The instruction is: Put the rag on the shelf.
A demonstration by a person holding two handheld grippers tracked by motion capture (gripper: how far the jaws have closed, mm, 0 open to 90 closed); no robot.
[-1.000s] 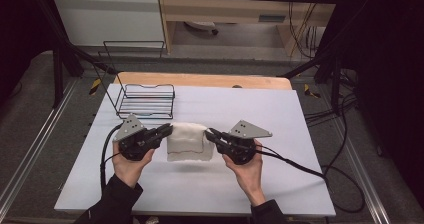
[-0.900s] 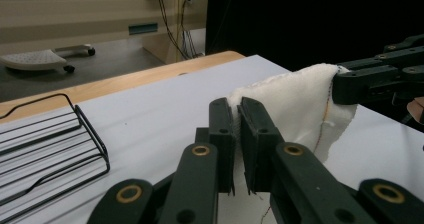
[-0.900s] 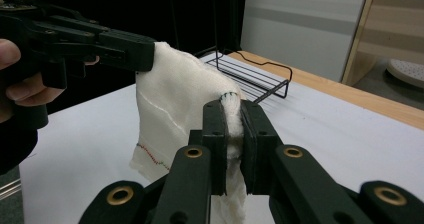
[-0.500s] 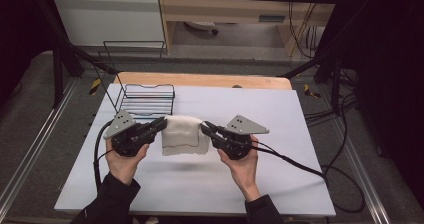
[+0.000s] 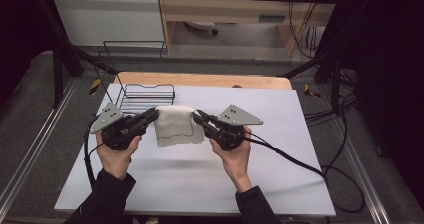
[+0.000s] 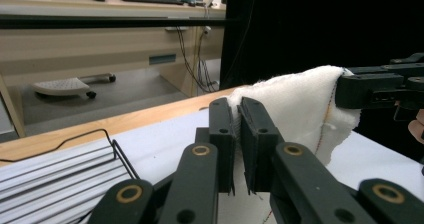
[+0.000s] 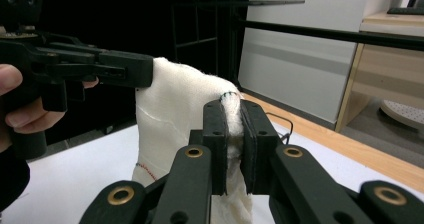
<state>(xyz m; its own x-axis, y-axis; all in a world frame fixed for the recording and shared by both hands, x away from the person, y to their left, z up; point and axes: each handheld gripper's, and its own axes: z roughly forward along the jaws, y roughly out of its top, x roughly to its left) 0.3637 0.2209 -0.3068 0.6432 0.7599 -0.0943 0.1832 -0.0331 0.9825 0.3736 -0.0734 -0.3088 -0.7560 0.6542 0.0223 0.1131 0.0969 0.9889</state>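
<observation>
A white folded cloth (image 5: 173, 125) hangs lifted above the white table (image 5: 200, 179), held by its two upper corners. My left gripper (image 5: 153, 114) is shut on the cloth's left corner. My right gripper (image 5: 197, 116) is shut on the right corner. In the left gripper view the cloth (image 6: 300, 109) is pinched between the jaws of my left gripper (image 6: 237, 114), with the other gripper (image 6: 380, 86) clamped at its far edge. In the right gripper view the cloth (image 7: 172, 114) bunches between the jaws of my right gripper (image 7: 233, 113).
A black wire rack (image 5: 145, 96) stands just behind the cloth at the table's back left; its wires (image 6: 55, 159) appear low in the left gripper view. A wooden strip (image 5: 200, 80) runs along the table's far edge. Cables (image 5: 290, 156) trail off to the right.
Both grippers have lifted the cloth off the table and carried it away from me, toward the wire rack. It now hangs between them instead of lying flat.
</observation>
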